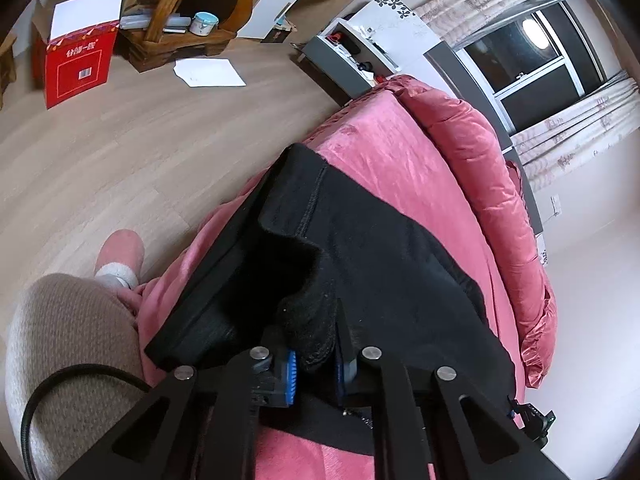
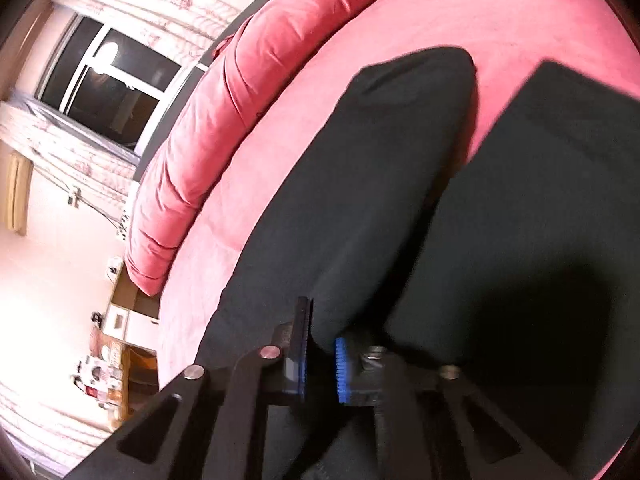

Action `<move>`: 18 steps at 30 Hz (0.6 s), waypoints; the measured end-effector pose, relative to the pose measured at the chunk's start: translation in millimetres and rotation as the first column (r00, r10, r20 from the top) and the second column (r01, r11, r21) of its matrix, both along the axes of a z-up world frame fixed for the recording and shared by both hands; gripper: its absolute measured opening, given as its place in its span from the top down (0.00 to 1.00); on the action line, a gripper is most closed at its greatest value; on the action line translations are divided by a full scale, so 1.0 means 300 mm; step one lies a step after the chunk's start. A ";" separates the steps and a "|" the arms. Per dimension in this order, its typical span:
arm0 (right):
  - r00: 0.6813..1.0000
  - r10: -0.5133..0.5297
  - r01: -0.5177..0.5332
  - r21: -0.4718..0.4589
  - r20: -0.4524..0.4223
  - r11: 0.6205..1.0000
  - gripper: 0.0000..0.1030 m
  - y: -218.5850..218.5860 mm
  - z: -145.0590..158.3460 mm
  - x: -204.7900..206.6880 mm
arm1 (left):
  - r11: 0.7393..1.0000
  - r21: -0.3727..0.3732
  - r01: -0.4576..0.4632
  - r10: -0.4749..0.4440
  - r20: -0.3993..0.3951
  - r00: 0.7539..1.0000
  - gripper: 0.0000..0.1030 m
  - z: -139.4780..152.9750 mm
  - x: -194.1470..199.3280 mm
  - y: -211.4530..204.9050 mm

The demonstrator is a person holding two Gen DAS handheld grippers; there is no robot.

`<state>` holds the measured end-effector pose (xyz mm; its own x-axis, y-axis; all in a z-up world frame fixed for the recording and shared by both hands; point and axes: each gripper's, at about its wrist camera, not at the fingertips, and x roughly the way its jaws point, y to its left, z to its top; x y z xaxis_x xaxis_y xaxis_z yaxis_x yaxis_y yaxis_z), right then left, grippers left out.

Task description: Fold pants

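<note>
Black pants [image 1: 384, 264] lie on a pink bed [image 1: 384, 152]. In the left wrist view my left gripper [image 1: 316, 364] is shut on a bunched fold of the pants at the waistband, between its blue pads [image 1: 290, 376]. In the right wrist view the two pant legs [image 2: 380, 168] stretch away over the bed [image 2: 400, 28]. My right gripper [image 2: 322, 360] is shut on a raised fold of the pants, pinched between its blue pads [image 2: 342, 372]. The view is slightly blurred.
A pink quilt [image 1: 480, 152] is rolled along the far side of the bed, also in the right wrist view [image 2: 208, 140]. The wooden floor [image 1: 120, 152] holds a red box [image 1: 76, 68], a paper sheet and wooden furniture. The person's leg [image 1: 68, 344] stands beside the bed. A window [image 1: 536, 64] is behind.
</note>
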<state>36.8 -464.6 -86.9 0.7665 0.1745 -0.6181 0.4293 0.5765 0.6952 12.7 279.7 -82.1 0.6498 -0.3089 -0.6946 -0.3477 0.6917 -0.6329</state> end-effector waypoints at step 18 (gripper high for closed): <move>0.994 0.104 -0.106 -0.195 -0.024 0.975 0.91 0.132 0.135 -0.289 | 1.000 0.027 0.013 -0.012 -0.046 0.999 0.93 0.049 -0.054 0.093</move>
